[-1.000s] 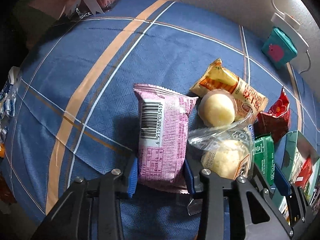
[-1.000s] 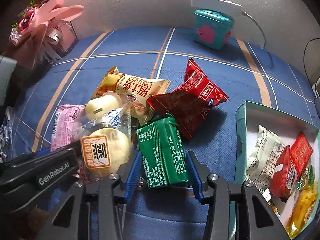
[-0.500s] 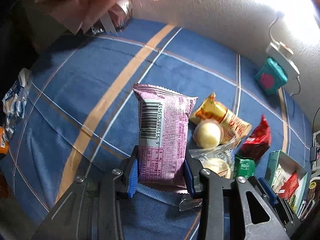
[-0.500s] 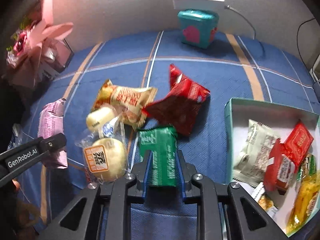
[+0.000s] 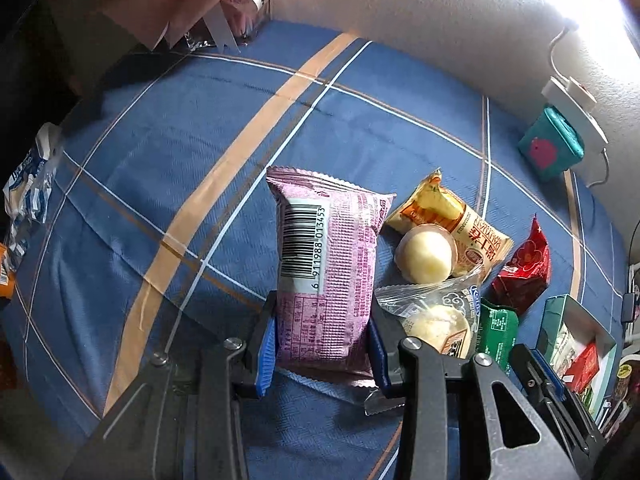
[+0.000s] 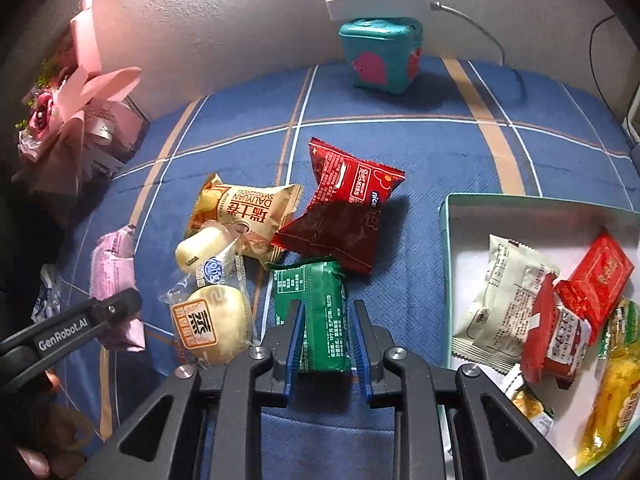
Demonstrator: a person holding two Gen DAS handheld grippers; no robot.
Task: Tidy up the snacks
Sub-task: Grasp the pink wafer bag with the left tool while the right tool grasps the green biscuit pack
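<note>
A blue plaid cloth (image 6: 460, 152) with tan and white stripes is spread over the surface. A heap of snack packets (image 6: 280, 232) is seen at its centre, an open box (image 6: 450, 240) at three o'clock, a teal tin (image 6: 380, 56) at twelve.

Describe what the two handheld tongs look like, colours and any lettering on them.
Both are matte black, angular frames with triangular cut-outs and silver screw heads. The left tongs and the right tongs each end in two fingers lined with ribbed blue pads. White "GenRobot.AI" lettering runs along the left one's side.
</note>
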